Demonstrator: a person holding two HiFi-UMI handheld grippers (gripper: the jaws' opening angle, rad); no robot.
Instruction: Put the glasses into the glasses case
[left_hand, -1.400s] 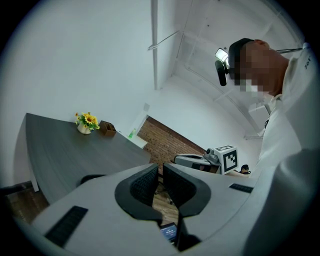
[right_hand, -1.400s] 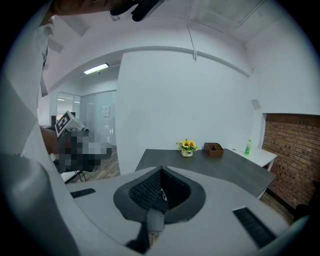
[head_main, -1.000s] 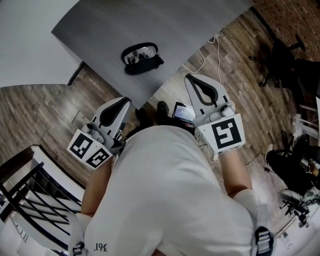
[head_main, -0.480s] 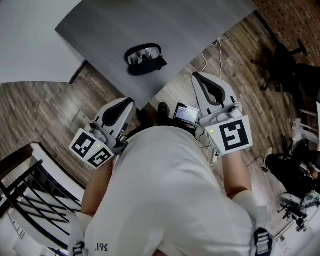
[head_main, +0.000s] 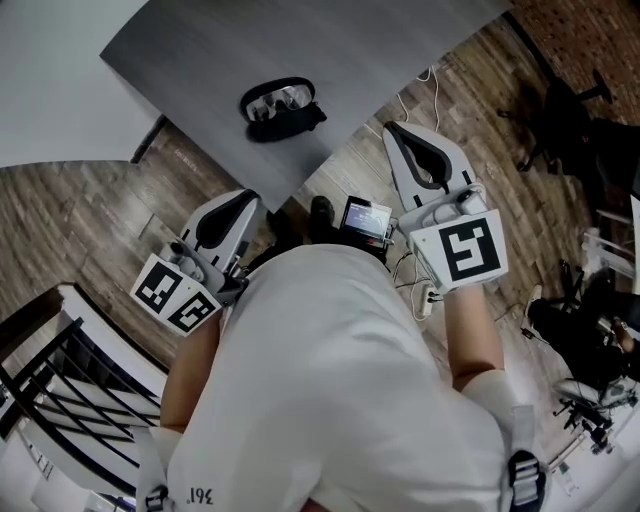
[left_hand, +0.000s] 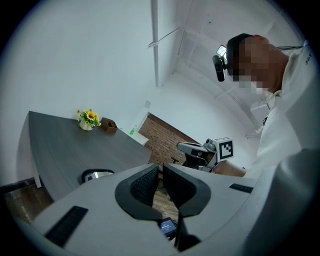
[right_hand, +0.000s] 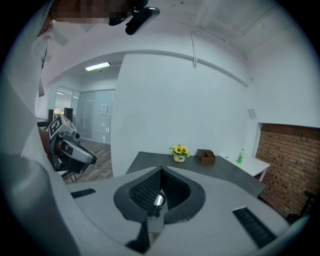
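A black glasses case (head_main: 283, 108) lies open on the grey table (head_main: 330, 50), with the clear-lensed glasses (head_main: 278, 99) resting in it. It also peeks over my left gripper's body as the case (left_hand: 97, 175). Both grippers hover over the floor, short of the table's near edge. My left gripper (head_main: 252, 198) (left_hand: 160, 167) has its jaws drawn together with only a thin slit between the pads and nothing in it. My right gripper (head_main: 392, 130) (right_hand: 161, 169) is shut and empty, to the right of the table's corner.
At the table's far end stand a sunflower pot (right_hand: 179, 152), a brown box (right_hand: 205, 156) and a green bottle (right_hand: 241, 156). A small screen device (head_main: 365, 215) and cables lie on the wood floor. An office chair (head_main: 560, 120) stands right, a stair railing (head_main: 60, 400) lower left.
The right gripper has shifted slightly to the right in the head view. The left one has stayed put. Neither pair of jaws has changed, and the case has not moved on the table.
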